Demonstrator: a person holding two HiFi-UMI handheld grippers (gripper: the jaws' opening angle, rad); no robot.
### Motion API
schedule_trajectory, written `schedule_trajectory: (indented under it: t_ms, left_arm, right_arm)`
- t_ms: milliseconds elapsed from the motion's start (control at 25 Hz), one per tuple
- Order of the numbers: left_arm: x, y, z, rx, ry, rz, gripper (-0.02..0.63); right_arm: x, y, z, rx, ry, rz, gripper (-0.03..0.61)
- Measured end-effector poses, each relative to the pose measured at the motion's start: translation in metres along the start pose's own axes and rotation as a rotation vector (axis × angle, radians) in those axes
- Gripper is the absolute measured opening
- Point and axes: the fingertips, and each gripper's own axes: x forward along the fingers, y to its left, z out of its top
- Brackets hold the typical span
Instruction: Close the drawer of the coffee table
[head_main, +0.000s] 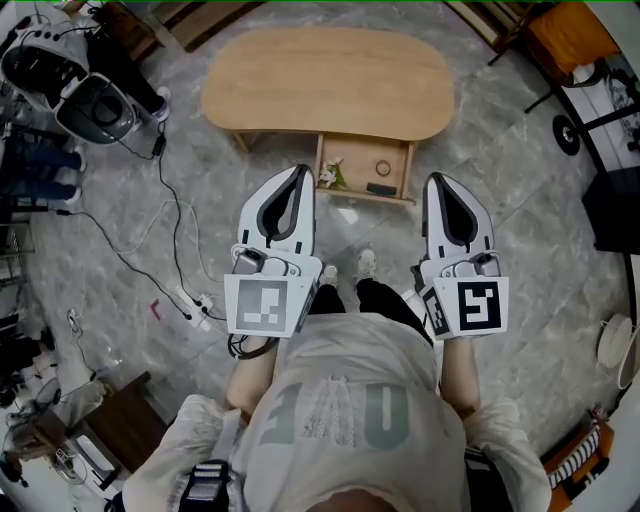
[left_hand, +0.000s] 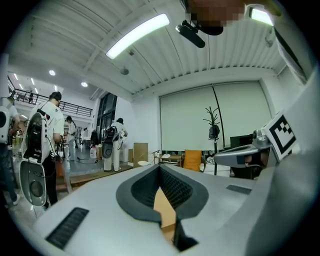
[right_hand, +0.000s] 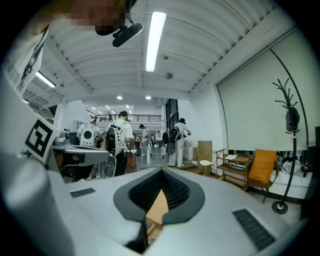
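The wooden coffee table (head_main: 330, 80) stands ahead of me on the marble floor. Its drawer (head_main: 352, 194) is pulled out toward me and holds a white flower (head_main: 330, 175), a ring (head_main: 383, 168) and a small black object (head_main: 379, 188). My left gripper (head_main: 302, 171) is shut and empty, its tip just left of the drawer's near corner. My right gripper (head_main: 437, 181) is shut and empty, just right of the drawer. Both point level toward the table. In the left gripper view the left gripper (left_hand: 160, 169) shows table wood between its pads, as does the right gripper (right_hand: 161, 173) in its own view.
Cables and a power strip (head_main: 195, 305) lie on the floor at my left, with equipment (head_main: 95, 105) beyond. A chair with an orange cushion (head_main: 570, 35) stands at the back right. My feet (head_main: 365, 262) are close to the drawer. Several people stand in the background of both gripper views.
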Motion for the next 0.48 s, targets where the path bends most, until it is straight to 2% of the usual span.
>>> schedule_trajectory:
  t_ms: [200,320,480]
  left_arm:
    - [0.023,0.000,-0.013,0.012,0.015,0.018,0.008]
    - [0.034,0.001,-0.021,0.019,0.035,0.003,0.008]
    - [0.035,0.012,-0.054,0.008,0.101,-0.026,0.008]
  right_arm:
    - [0.020,-0.015,-0.016,-0.012,0.015,0.035,0.005]
    - [0.031,-0.018,-0.025,-0.020,0.043,0.041,0.005]
    - [0.045,-0.017,-0.029,-0.012,0.058,0.039,0.005]
